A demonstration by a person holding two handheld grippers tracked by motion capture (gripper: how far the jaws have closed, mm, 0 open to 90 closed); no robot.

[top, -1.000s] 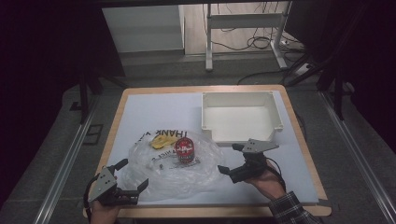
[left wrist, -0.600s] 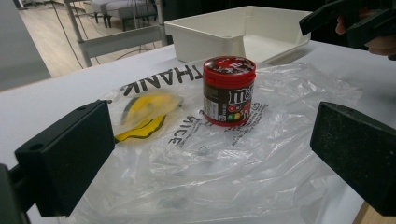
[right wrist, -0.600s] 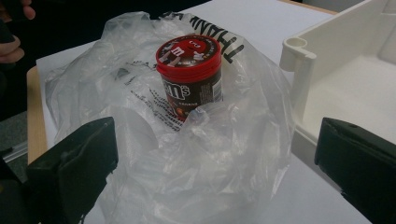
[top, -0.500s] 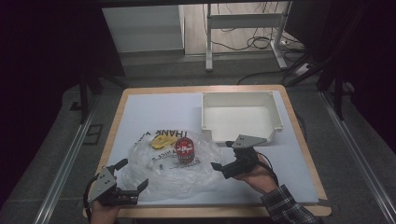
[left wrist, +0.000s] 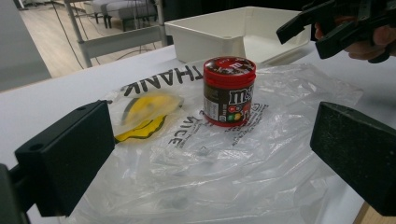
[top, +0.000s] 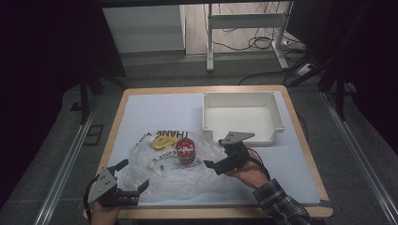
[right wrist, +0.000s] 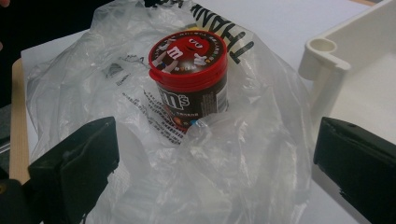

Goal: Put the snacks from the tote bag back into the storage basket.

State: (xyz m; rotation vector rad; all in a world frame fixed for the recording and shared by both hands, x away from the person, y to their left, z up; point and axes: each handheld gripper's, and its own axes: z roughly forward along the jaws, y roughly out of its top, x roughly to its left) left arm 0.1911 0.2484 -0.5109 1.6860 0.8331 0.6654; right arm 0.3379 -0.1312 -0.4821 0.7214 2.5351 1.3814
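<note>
A crumpled clear plastic bag (top: 164, 171) with black "THANK" lettering and a yellow smiley lies on the white mat. An upright M&M's jar (top: 185, 150) with a red lid stands on it. My left gripper (top: 133, 174) is open at the bag's near-left corner, and in its own view the jar (left wrist: 229, 91) stands beyond its jaws (left wrist: 210, 163). My right gripper (top: 215, 153) is open at the bag's right edge, close to the jar. In its view a fold of film rises in front of the jar (right wrist: 189, 79), with nothing held between the jaws (right wrist: 215, 172).
An empty white tray (top: 277, 119) sits at the back right of the table, just behind my right gripper; its corner (right wrist: 327, 60) is close on that gripper's right. The wooden table edge (top: 211, 213) runs along the front. Bare mat (top: 155, 112) lies behind the bag.
My right gripper has moved left, from beside the tray to the bag's right edge near the jar. The left gripper, the bag and the jar have stayed put.
</note>
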